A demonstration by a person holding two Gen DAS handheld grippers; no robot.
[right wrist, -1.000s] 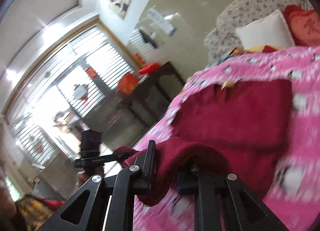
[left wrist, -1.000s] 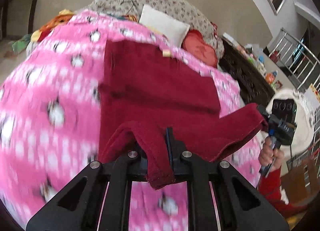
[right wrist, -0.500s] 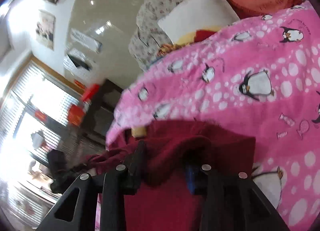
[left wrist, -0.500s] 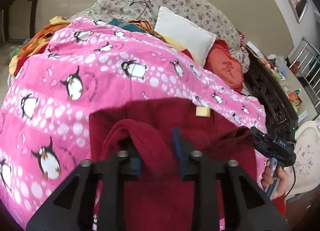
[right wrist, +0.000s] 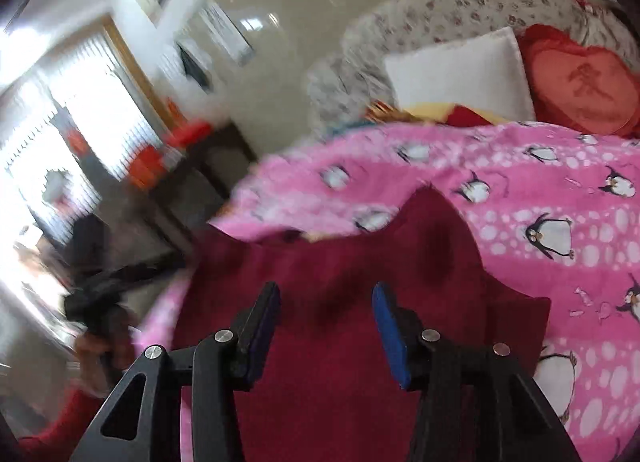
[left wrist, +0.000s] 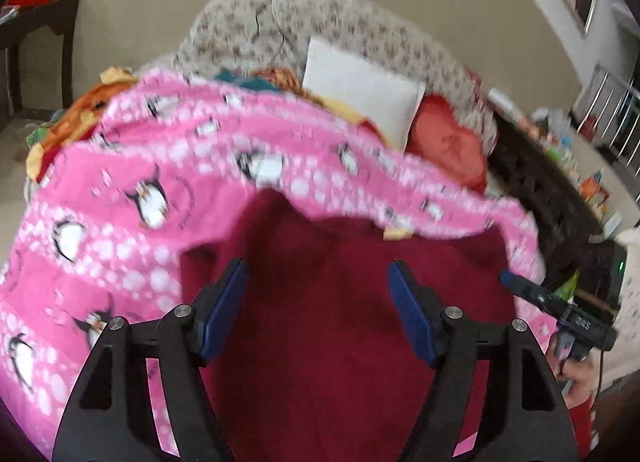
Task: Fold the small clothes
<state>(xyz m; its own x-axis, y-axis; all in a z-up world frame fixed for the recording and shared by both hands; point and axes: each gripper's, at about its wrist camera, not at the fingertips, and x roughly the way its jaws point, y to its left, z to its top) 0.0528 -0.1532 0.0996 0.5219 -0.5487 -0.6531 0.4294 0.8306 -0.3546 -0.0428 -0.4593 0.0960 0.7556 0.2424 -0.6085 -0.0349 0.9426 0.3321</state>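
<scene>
Both jaws gaped empty, left gripper [left wrist: 316,302] and right gripper [right wrist: 325,324], over the maroon garment [left wrist: 340,342]; soft, limp, best pinched at edges.

Motion blur smears both views. The dark red knitted garment [left wrist: 340,322] runs off the bottom edge beneath the left hand-held gripper [left wrist: 318,302], so its near hem is unseen; a fold of the pink penguin-print fleece blanket [left wrist: 160,165] covers its far edge. Left of the right hand-held gripper [right wrist: 325,318], the other gripper and the hand holding it are too blurred to read, as are the window-side objects [right wrist: 160,149].
</scene>
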